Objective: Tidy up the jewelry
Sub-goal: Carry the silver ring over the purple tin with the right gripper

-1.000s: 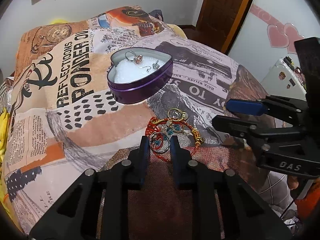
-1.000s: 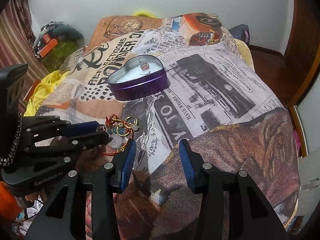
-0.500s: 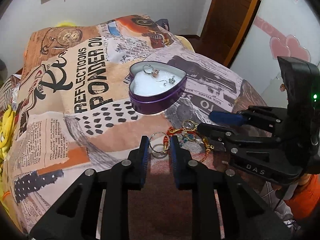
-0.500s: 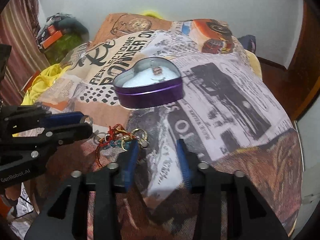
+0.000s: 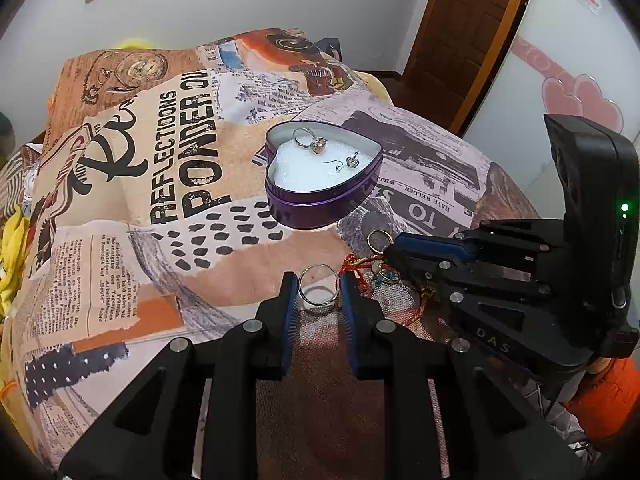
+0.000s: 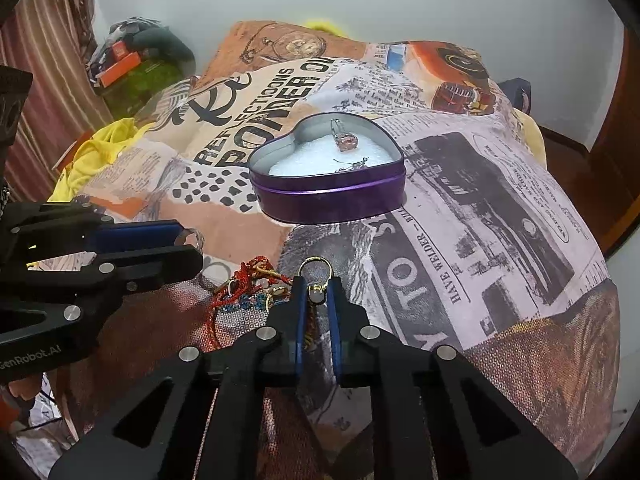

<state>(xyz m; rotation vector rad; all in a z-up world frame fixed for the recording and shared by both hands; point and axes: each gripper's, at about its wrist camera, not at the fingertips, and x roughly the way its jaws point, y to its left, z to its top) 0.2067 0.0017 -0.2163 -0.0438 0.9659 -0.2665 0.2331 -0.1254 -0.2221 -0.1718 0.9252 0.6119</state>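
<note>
A purple heart-shaped tin (image 5: 320, 200) with white padding sits on the printed bedspread; it holds a ring with a pink stone (image 5: 312, 142) and a silver earring (image 5: 346, 164). It also shows in the right wrist view (image 6: 328, 196). My left gripper (image 5: 318, 288) is shut on a silver ring (image 5: 319, 290), held just above the bed. My right gripper (image 6: 316, 296) is shut on a gold ring with a pale stone (image 6: 316, 276), at the edge of a jewelry pile (image 6: 248, 292) with red cord and blue beads.
The bedspread (image 5: 160, 184) slopes down toward me. A wooden door (image 5: 472, 32) and a white cabinet with pink hearts (image 5: 576, 96) stand at the right. Yellow cloth (image 6: 92, 152) and clutter lie at the bed's left side.
My left gripper lifted the silver ring out of the pile and drew back to the left. My right gripper moved left to the pile and closed on the gold ring.
</note>
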